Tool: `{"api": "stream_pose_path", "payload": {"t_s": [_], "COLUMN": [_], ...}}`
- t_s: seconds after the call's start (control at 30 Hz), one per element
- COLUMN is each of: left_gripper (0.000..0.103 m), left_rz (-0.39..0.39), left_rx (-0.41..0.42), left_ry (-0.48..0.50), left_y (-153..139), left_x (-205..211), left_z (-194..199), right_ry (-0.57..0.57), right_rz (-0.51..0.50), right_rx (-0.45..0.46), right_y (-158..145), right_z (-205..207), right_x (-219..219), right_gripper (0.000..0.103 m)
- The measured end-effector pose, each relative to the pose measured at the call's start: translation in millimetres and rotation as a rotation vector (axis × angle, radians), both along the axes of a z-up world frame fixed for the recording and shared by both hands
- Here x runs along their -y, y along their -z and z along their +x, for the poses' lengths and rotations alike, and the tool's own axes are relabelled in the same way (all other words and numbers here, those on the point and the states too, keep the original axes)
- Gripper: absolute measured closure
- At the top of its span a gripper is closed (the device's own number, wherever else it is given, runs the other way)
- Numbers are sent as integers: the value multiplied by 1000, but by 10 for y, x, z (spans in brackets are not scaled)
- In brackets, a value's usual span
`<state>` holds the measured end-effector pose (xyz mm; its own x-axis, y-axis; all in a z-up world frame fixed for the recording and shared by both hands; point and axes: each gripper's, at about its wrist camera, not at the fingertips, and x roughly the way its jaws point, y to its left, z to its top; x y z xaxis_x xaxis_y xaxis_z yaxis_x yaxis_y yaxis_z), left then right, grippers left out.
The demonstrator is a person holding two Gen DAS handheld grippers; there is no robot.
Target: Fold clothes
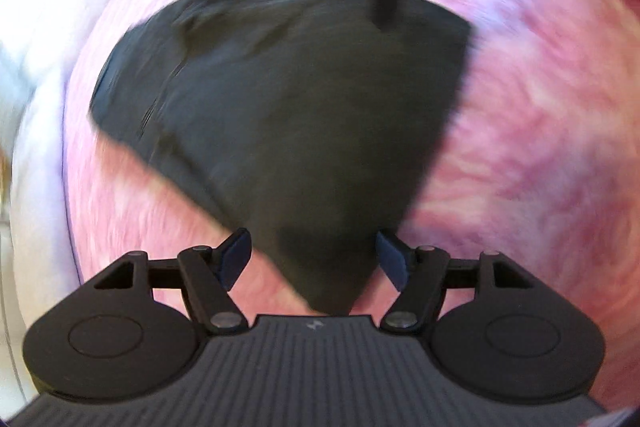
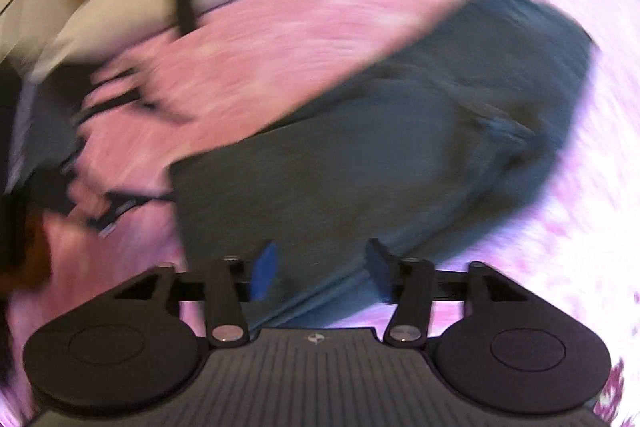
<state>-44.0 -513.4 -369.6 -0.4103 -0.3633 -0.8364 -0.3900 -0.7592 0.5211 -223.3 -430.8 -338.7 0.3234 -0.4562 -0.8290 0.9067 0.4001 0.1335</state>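
Dark grey garment (image 1: pixel 296 115) folded on pink fleece blanket (image 1: pixel 540 131); views blurred.

Dark garment (image 1: pixel 288 115): matt woven cloth, soft, creased, with stitched seams visible. Pink blanket (image 1: pixel 540 147) beneath: fuzzy, fleece-like pile, mottled pink and white. Left gripper (image 1: pixel 312 259): matt black plastic body with ribbed top, dull metal pivot pins, blue finger pads. Right gripper (image 2: pixel 320 273): same finish and materials.
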Motion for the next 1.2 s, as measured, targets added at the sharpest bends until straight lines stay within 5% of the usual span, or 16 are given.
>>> {"api": "stream_pose_path", "payload": {"t_s": [0.13,0.27,0.37,0.5,0.6,0.7,0.73,0.77,0.8,1.07,1.2], "left_gripper": [37,35,34,34,34,38,45,78,84,92,92], "left_rz": [-26,39,81,-11,-156,-177,-157,-111,-80,-1,114], "left_rx": [-21,-89,-130,-140,-106,-64,-51,-38,-26,-66,23], "left_ry": [23,-107,-160,-76,114,174,162,113,68,-68,-61], "left_y": [227,213,203,239,352,398,385,336,284,-644,-1148], "left_x": [-55,117,181,28,-171,-177,-147,-84,-29,-27,-326], "left_z": [49,51,90,116,168,96,53,-12,-79,-44,243], "right_ry": [-202,-248,-277,-313,-312,-301,-289,-275,-266,-288,-318], "right_rz": [-126,-227,-266,-338,-340,-286,-270,-256,-241,-190,-152], "right_rx": [-164,-377,-526,-652,-609,-515,-483,-455,-431,-310,-220], "right_y": [174,441,624,735,671,548,486,419,352,-332,-793], "right_z": [743,1185,1309,1217,1005,885,836,780,726,609,692], "right_x": [-454,-627,-697,-786,-746,-632,-581,-537,-487,-360,-662], "right_gripper": [36,36,36,42,46,63,71,74,77,80,80]}}
